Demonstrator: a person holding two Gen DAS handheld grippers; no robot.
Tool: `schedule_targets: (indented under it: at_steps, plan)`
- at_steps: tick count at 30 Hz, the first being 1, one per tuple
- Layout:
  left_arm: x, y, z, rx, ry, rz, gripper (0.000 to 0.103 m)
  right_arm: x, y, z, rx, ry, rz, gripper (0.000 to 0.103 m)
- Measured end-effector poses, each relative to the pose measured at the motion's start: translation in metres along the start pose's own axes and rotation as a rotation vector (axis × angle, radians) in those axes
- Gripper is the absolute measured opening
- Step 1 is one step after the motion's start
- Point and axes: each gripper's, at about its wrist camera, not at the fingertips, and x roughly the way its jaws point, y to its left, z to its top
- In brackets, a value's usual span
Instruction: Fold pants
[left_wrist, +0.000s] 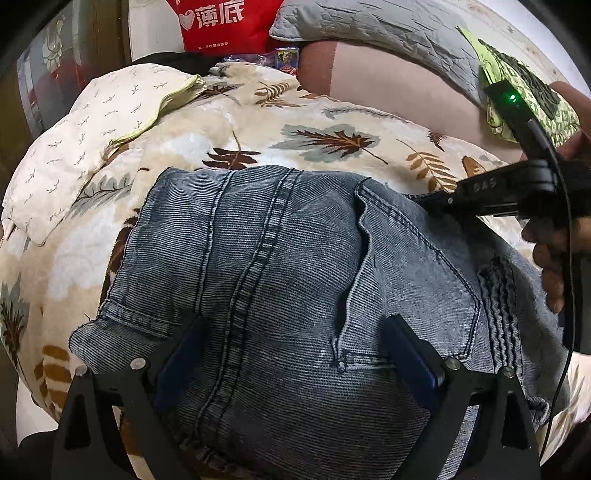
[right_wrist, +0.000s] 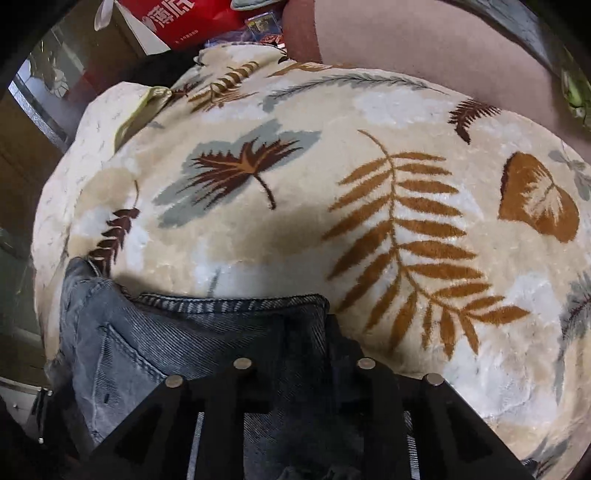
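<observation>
Lying folded on the leaf-print blanket (left_wrist: 258, 122) of the bed, the jeans (left_wrist: 280, 266) have their far folded edge running straight across, with bare blanket beyond it up to the pillow (left_wrist: 369, 33) and red bag (left_wrist: 221, 22). The left tool (left_wrist: 291, 354) hovers over the denim with its fingers spread wide, holding nothing. The right tool (right_wrist: 303, 332) is closed on the jeans' hem edge, with open blanket ahead and to its right.
</observation>
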Motion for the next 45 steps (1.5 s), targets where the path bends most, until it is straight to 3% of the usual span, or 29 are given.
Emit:
schedule_targets:
  at_steps: [4,6,8,11,16,19,22,24,26,27,30,32,33,34,36,38,40,45]
  plan:
    - [0.0,-0.001,0.0,-0.003,0.0,0.003,0.096,-0.03,-0.015,0.001,0.088,-0.081,-0.03,0.028]
    - [0.001,-0.001,0.001,-0.003,-0.001,0.003,0.096,-0.042,-0.017,0.001,0.108,-0.105,0.016,0.028]
    - [0.001,-0.002,0.0,-0.001,-0.001,0.005,0.096,-0.033,-0.013,0.003,0.094,-0.067,0.04,0.028]
    - [0.002,-0.001,0.001,0.004,0.0,0.005,0.096,0.005,-0.018,0.003,0.078,0.037,-0.06,0.027]
    - [0.001,-0.001,0.0,0.001,-0.004,0.007,0.096,-0.025,-0.012,0.001,0.084,-0.056,-0.066,0.032]
    - [0.001,-0.001,0.0,-0.003,-0.004,0.006,0.096,-0.053,-0.01,-0.012,0.1,-0.089,-0.026,0.032]
    - [0.001,-0.001,0.001,-0.006,-0.005,0.009,0.096,-0.044,-0.011,-0.025,0.136,-0.026,0.058,0.032]
    - [0.001,-0.001,0.001,-0.005,-0.006,0.007,0.096,-0.008,-0.027,-0.03,0.2,0.102,0.141,0.035]
    - [0.0,-0.001,0.0,-0.001,-0.013,0.007,0.096,-0.007,-0.05,-0.033,0.354,0.074,0.24,0.034]
    - [0.0,-0.001,-0.001,-0.002,-0.015,0.007,0.096,-0.015,-0.052,-0.034,0.376,0.057,0.247,0.034]
    - [0.0,-0.003,-0.001,-0.003,-0.018,0.019,0.096,-0.039,-0.033,-0.035,0.264,0.029,0.191,0.035]
    - [0.001,-0.004,-0.001,-0.004,-0.02,0.024,0.096,-0.045,-0.033,-0.039,0.258,0.004,0.207,0.05]
    - [0.001,-0.004,-0.001,-0.004,-0.022,0.024,0.096,-0.038,-0.04,-0.04,0.274,0.005,0.154,0.068]
    - [0.001,-0.004,-0.001,-0.005,-0.025,0.027,0.096,-0.025,-0.047,-0.042,0.29,0.036,0.079,0.07]
    - [0.0,-0.004,-0.003,0.003,-0.033,0.028,0.096,-0.022,-0.055,-0.044,0.33,0.022,0.101,0.069]
    - [-0.001,-0.003,-0.004,0.002,-0.044,0.021,0.096,-0.048,-0.047,-0.045,0.33,-0.024,0.151,0.069]
    - [-0.001,-0.004,-0.004,0.004,-0.049,0.03,0.096,-0.075,-0.037,-0.05,0.272,-0.073,0.133,0.069]
    - [-0.002,-0.007,-0.006,0.015,-0.072,0.052,0.096,-0.135,-0.037,-0.097,0.28,-0.176,0.15,0.071]
